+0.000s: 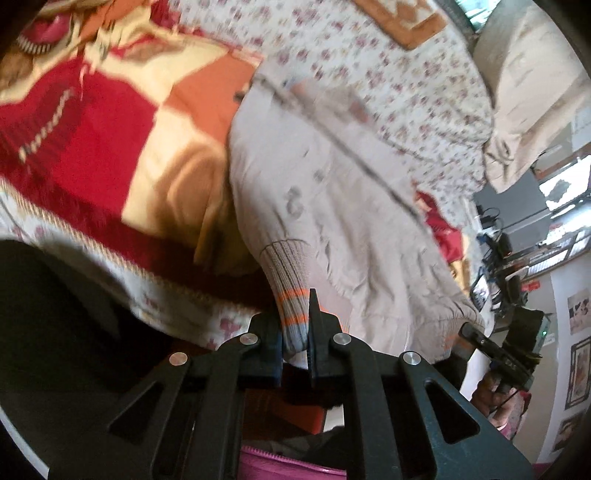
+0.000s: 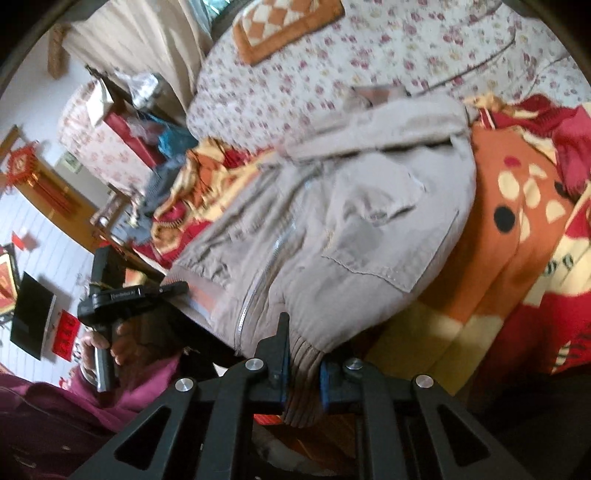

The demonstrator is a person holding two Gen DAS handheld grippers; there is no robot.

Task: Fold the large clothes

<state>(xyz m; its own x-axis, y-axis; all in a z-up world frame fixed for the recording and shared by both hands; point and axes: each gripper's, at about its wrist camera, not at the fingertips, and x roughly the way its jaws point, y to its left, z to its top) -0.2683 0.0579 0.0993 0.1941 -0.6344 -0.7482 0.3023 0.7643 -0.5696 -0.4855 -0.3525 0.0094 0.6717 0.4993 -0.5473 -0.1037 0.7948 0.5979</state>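
Step looks like start of a fold: left gripper (image 1: 295, 328) clamps the beige jacket (image 1: 332, 177) by its striped ribbed hem at the bed's (image 2: 295, 74) near edge, right gripper (image 2: 301, 354) clamped on the hem's other corner. Jacket body lies on the red-orange blanket (image 1: 92, 122). Next prob needs both corners carried together toward the collar, kept taut; no containers w/ visible contents.

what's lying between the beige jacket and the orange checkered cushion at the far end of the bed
Only bare floral bedspread lies between the beige zip-up jacket and the orange-and-cream checkered cushion. The right wrist view shows it best.
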